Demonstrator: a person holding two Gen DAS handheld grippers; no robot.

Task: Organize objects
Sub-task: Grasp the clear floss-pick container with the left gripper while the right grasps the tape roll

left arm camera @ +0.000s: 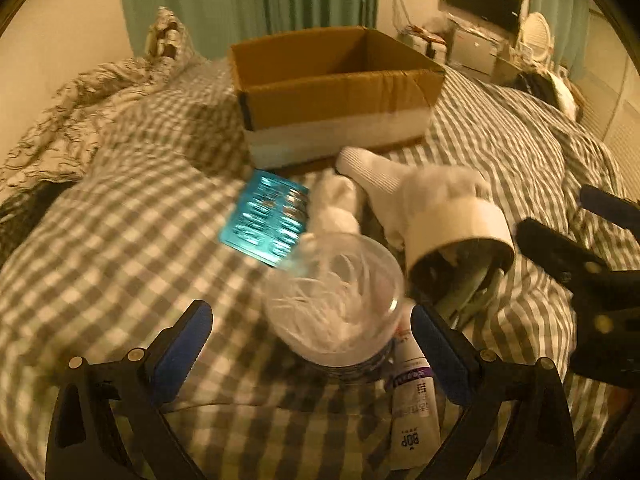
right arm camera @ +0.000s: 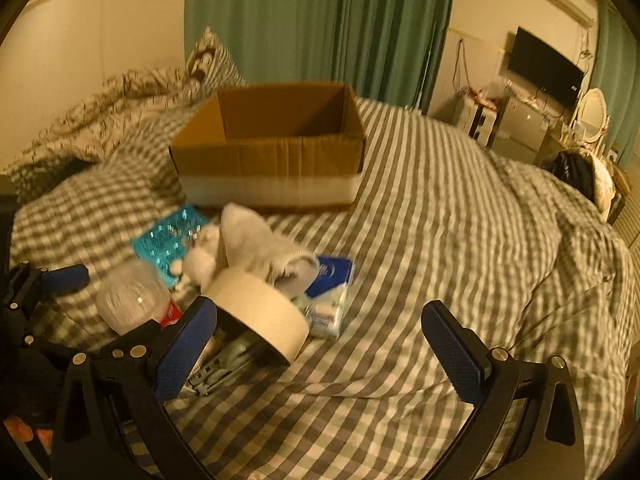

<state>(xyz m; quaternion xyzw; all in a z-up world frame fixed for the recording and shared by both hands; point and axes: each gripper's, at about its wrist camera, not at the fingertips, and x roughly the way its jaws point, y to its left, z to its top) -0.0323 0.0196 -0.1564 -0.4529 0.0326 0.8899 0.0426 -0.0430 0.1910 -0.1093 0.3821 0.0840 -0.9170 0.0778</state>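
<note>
An open cardboard box (left arm camera: 336,92) stands on the checked bed, also in the right wrist view (right arm camera: 272,148). In front of it lies a pile: a clear plastic jar of cotton swabs (left arm camera: 334,300), a blue blister pack (left arm camera: 266,218), white socks (left arm camera: 384,176), a roll of tape (left arm camera: 460,236), a white tube (left arm camera: 414,400). My left gripper (left arm camera: 312,352) is open, its fingers either side of the jar. My right gripper (right arm camera: 320,352) is open and empty, its left finger beside the tape roll (right arm camera: 260,316). A tissue pack (right arm camera: 330,296) lies by the roll.
A crumpled patterned blanket (left arm camera: 80,108) and pillow lie at the left of the bed. Green curtains (right arm camera: 320,20) hang behind. A TV (right arm camera: 544,68), a cabinet and a mirror stand at the far right. Open checked bedding (right arm camera: 460,220) stretches to the right of the pile.
</note>
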